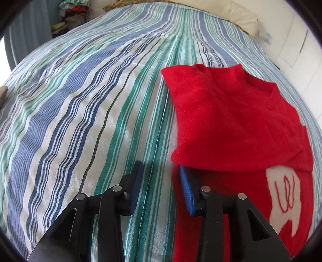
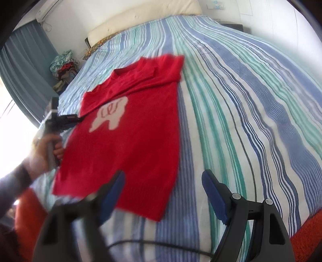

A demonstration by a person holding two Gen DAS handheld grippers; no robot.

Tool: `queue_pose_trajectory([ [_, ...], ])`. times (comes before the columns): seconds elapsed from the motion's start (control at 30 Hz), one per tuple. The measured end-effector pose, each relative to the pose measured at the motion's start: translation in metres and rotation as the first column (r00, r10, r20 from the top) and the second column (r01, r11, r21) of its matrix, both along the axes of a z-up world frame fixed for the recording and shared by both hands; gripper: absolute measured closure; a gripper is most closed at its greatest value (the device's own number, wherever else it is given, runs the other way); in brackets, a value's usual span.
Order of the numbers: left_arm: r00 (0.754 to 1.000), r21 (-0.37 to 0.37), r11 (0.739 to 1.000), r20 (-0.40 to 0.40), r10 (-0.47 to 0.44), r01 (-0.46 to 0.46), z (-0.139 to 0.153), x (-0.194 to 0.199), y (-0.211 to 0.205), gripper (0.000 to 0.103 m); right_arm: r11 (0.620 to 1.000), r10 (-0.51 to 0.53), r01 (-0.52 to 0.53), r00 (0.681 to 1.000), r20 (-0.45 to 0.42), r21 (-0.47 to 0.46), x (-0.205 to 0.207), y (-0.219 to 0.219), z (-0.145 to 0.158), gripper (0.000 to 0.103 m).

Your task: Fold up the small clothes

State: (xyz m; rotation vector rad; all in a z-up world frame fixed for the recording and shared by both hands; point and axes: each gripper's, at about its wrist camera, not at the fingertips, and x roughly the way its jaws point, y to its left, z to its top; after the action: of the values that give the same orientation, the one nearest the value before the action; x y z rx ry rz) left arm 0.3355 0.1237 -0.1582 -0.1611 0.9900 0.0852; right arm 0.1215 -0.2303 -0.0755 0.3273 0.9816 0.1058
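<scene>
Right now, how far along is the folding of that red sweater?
Early on. Done: one sleeve lies folded across the red sweater, spread on the striped bedspread. In hand: the left gripper sits at the sweater's side edge, gripping nothing yet; the right gripper hovers open near the hem. Left: the remaining folds.

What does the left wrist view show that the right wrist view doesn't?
Left wrist only: the left gripper close up, jaws apart at the red sweater's side edge, one pad tucked under a folded layer.
Right wrist only: the right gripper, open, above the hem, and the person's hand holding the left gripper's handle.
Both: the sweater's white patch, the striped bedspread and the clothes pile.
</scene>
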Motion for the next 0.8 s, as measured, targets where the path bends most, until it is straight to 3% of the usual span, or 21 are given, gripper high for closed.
queue_pose_trajectory([
  [0.13,0.999,0.041,0.999,0.026,-0.033,0.031,-0.002,-0.004,-0.006,0.063,0.965,0.052,-0.068,0.996,0.069,0.253,0.073,0.003,0.046,0.025],
  [0.2,0.999,0.036,0.999,0.040,-0.031,0.030,-0.004,-0.005,-0.005,0.063,0.928,0.033,-0.056,0.997,0.069,0.369,0.125,-0.003,0.047,0.025],
  [0.3,0.998,0.034,0.999,0.060,-0.030,0.028,-0.006,-0.005,-0.004,0.063,0.911,-0.035,0.032,0.999,0.001,0.412,0.200,-0.014,0.015,0.030],
  [0.33,0.998,0.033,0.999,0.064,-0.029,0.027,-0.006,-0.004,-0.004,0.063,0.900,-0.054,0.066,0.998,-0.042,0.431,0.221,-0.016,-0.001,0.036],
  [0.4,0.997,0.030,0.999,0.069,-0.029,0.027,-0.007,-0.005,-0.003,0.063,0.877,-0.093,0.153,0.984,-0.152,0.455,0.254,-0.023,-0.035,0.038],
  [0.5,0.996,0.013,1.000,0.079,-0.028,0.028,-0.008,-0.008,-0.001,0.062,0.838,-0.124,0.242,0.957,-0.262,0.488,0.279,-0.025,-0.068,0.040],
  [0.6,0.996,0.005,1.000,0.086,-0.027,0.027,-0.008,-0.008,-0.001,0.062,0.831,-0.153,0.266,0.954,-0.259,0.488,0.291,-0.019,-0.079,0.043],
  [0.7,0.996,0.009,1.000,0.086,-0.028,0.027,-0.008,-0.008,-0.001,0.062,0.842,-0.200,0.295,0.948,-0.247,0.452,0.301,-0.016,-0.084,0.065],
  [0.73,0.996,0.007,1.000,0.087,-0.028,0.027,-0.008,-0.008,0.000,0.062,0.853,-0.199,0.292,0.948,-0.248,0.433,0.304,-0.014,-0.084,0.087],
  [0.77,0.996,0.005,1.000,0.087,-0.028,0.027,-0.008,-0.008,0.000,0.062,0.866,-0.204,0.289,0.949,-0.240,0.408,0.306,-0.015,-0.080,0.098],
  [0.8,0.996,0.004,1.000,0.088,-0.027,0.027,-0.009,-0.008,0.000,0.062,0.873,-0.219,0.285,0.954,-0.203,0.395,0.302,-0.018,-0.071,0.098],
])
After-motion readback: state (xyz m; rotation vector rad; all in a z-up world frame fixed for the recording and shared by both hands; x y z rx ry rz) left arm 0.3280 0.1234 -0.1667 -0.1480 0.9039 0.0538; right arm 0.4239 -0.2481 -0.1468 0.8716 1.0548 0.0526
